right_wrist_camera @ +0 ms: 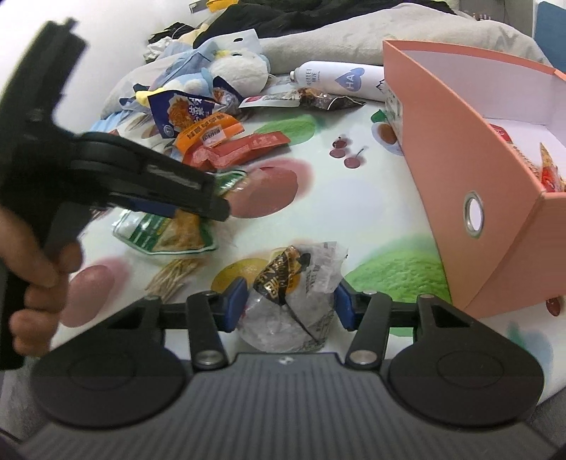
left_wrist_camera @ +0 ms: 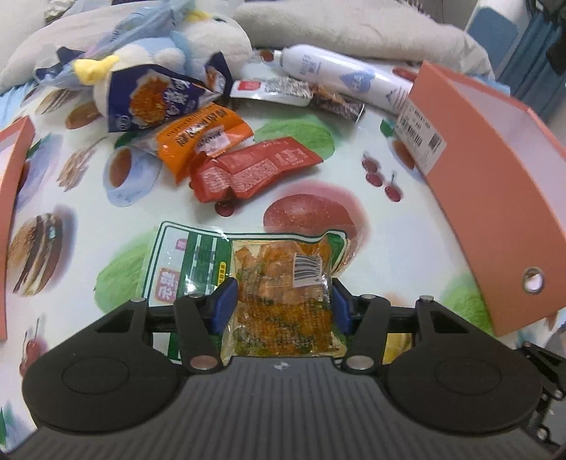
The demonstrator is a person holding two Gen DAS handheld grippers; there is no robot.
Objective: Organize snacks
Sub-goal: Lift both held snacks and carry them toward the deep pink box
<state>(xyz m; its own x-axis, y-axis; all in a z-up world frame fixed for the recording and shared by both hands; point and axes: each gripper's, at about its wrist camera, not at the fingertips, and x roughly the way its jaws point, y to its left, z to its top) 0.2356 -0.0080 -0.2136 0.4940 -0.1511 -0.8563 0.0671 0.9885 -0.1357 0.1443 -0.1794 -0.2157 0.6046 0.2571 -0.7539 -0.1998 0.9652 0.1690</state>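
My left gripper [left_wrist_camera: 281, 306] pinches the green-edged snack pouch [left_wrist_camera: 276, 283]; my right gripper [right_wrist_camera: 288, 304] clamps a crinkled silver packet [right_wrist_camera: 297, 293]. A few snacks already sit in the orange box [right_wrist_camera: 495, 198] at two o'clock (several packets wait at eleven).

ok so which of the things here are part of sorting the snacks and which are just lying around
Part of the job:
green snack packet
silver wrapped snack
red packet
orange packet
blue packet
orange box

Just lying about:
plush toy
white spray bottle
grey pillow
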